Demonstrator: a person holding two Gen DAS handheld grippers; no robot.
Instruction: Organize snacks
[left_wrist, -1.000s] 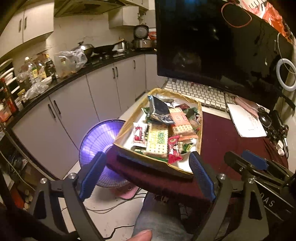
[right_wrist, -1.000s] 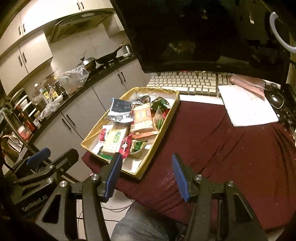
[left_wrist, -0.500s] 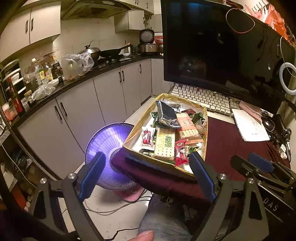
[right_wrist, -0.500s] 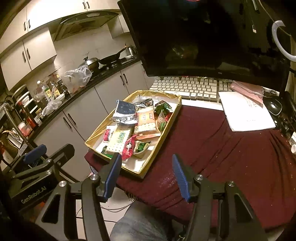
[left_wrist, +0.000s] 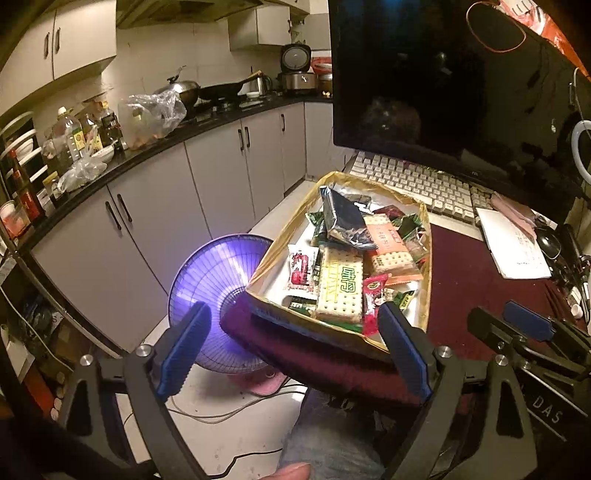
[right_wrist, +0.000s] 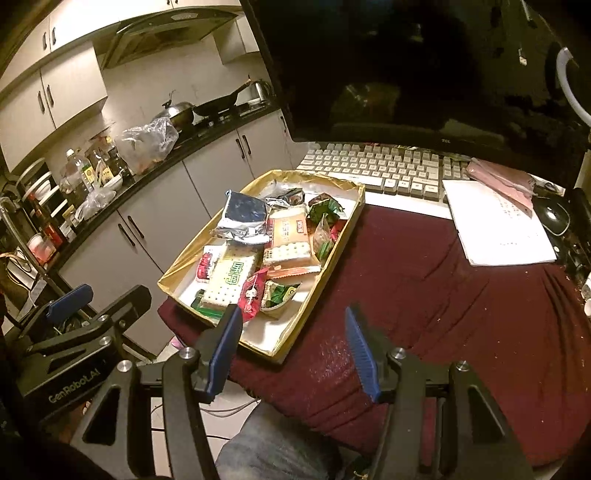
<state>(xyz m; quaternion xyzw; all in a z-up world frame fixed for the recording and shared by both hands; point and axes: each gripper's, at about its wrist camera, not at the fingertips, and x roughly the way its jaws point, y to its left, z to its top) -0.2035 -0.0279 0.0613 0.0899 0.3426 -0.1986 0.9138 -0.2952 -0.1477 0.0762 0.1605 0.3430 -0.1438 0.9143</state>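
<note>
Snack tray: a gold-rimmed tray (right_wrist: 354, 218) sits on the maroon cloth (right_wrist: 424, 288) at the desk's left edge, centre-left of the right wrist view, centre-right of the left wrist view; its long axis runs from lower left to upper right, towards the keyboard (right_wrist: 380, 166).
Contents: mixed packets heaped together, among them a green-print cracker pack (right_wrist: 231, 278), an orange cracker pack (right_wrist: 290, 240), a silver-blue foil bag (right_wrist: 242, 216) and a red sachet (right_wrist: 251, 297).
Right gripper (right_wrist: 291, 350): jaws spread wide, nothing between them, hanging over the tray's near corner at the lower middle of its frame.
Left gripper (left_wrist: 291, 350): jaws also wide and empty, framing the tray's near short end from below.
Key relation: the snacks lie ahead and slightly left of the right gripper, straight ahead of the left one. The red sachet and green-print crackers look nearest to both.
Likely step: approach for a first pick; nothing is sorted yet.
Risk: overlapping packets may drag neighbours along.
</note>
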